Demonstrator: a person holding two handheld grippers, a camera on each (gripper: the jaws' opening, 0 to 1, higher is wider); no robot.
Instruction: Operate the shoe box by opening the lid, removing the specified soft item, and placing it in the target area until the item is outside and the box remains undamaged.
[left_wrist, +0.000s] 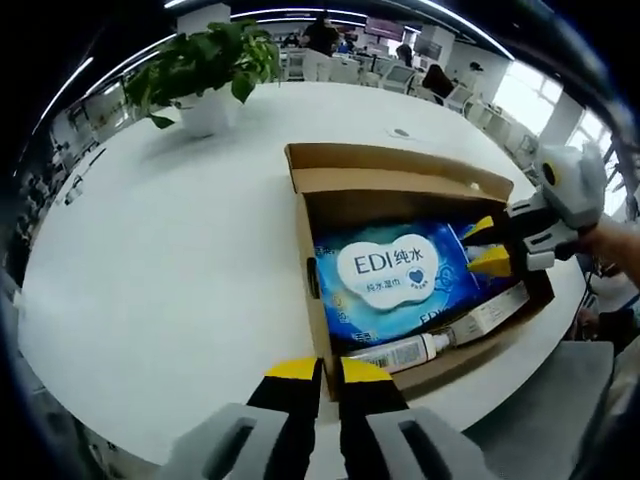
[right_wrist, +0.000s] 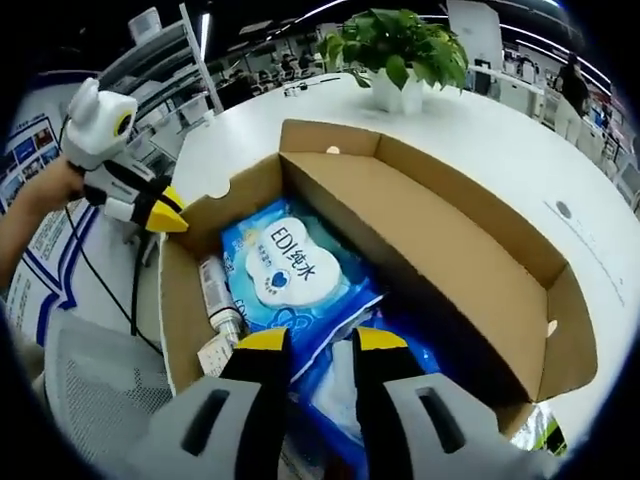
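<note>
With its lid folded back, the open brown cardboard shoe box (left_wrist: 400, 185) holds the soft blue wet-wipe pack (left_wrist: 395, 280), probably light, squashy and slippery, best pinched at its near edge, above which the right gripper (right_wrist: 314, 340) has fingers slightly spread.

A round white table (left_wrist: 180, 260) carries an open cardboard box (left_wrist: 400, 180) near its edge and, well apart at the far side, a potted plant (left_wrist: 205, 70) in a white pot.
</note>
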